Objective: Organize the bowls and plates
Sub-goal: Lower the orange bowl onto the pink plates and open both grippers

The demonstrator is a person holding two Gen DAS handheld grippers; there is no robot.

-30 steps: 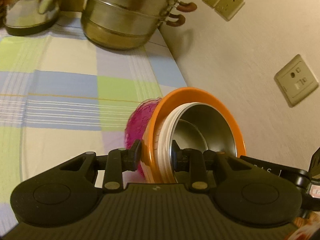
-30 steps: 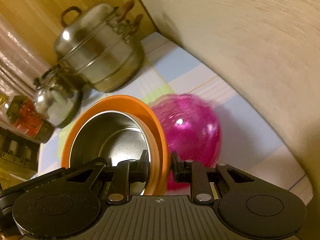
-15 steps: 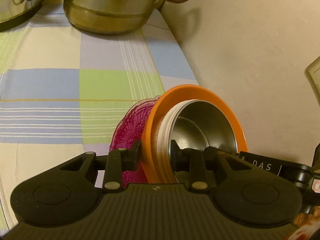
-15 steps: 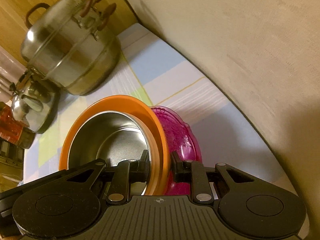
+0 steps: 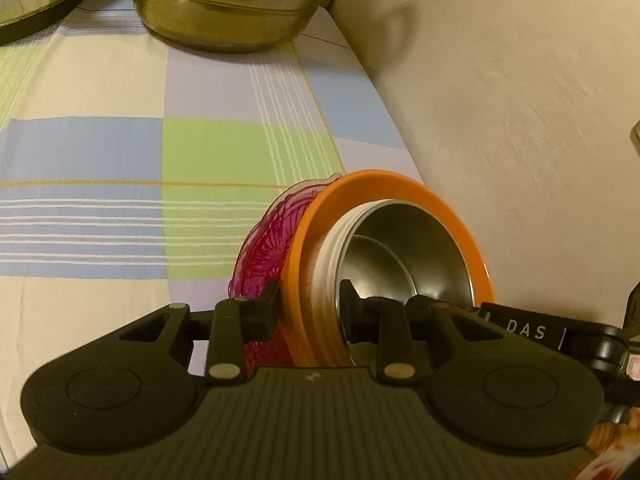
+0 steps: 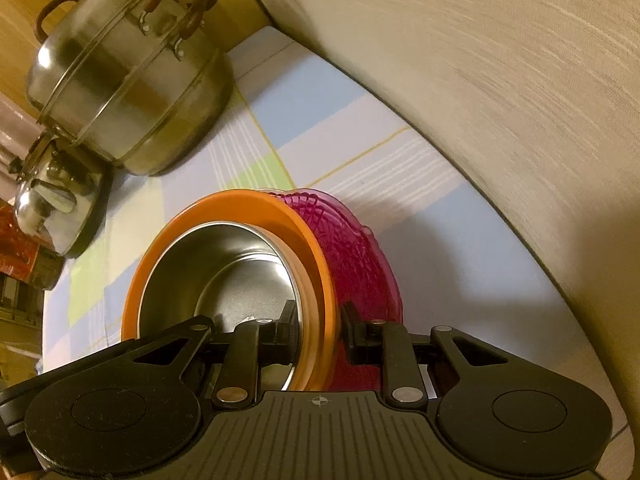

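Checked tablecloth (image 5: 120, 152) in pale blue, green and cream under everything, with a plain beige wall (image 5: 520, 120) running right along its edge. At the back there's a big stainless stacked steamer pot with brown handles (image 6: 128, 92), and beside it a shiny steel kettle (image 6: 52, 204).

What I'm handling is a nested stack tipped up on its side: a pink patterned glass plate (image 6: 360, 264) on the outside, then an orange plastic bowl (image 5: 396, 188), a white ribbed bowl (image 5: 330, 256) inside that, and a stainless steel bowl (image 6: 224, 272) innermost. The stack sits close to the wall, low over the cloth; I can't tell from either camera whether the pink plate is actually touching the cloth.

My left gripper (image 5: 308, 312) is clamped across the stack's rim, one finger on the pink plate side, the other inside the steel bowl. My right gripper (image 6: 318, 334) is clamped on the opposite side of the rim the same way, inner finger in the steel bowl, outer finger against the pink plate. The right gripper's black body pokes into the left camera at the far right.
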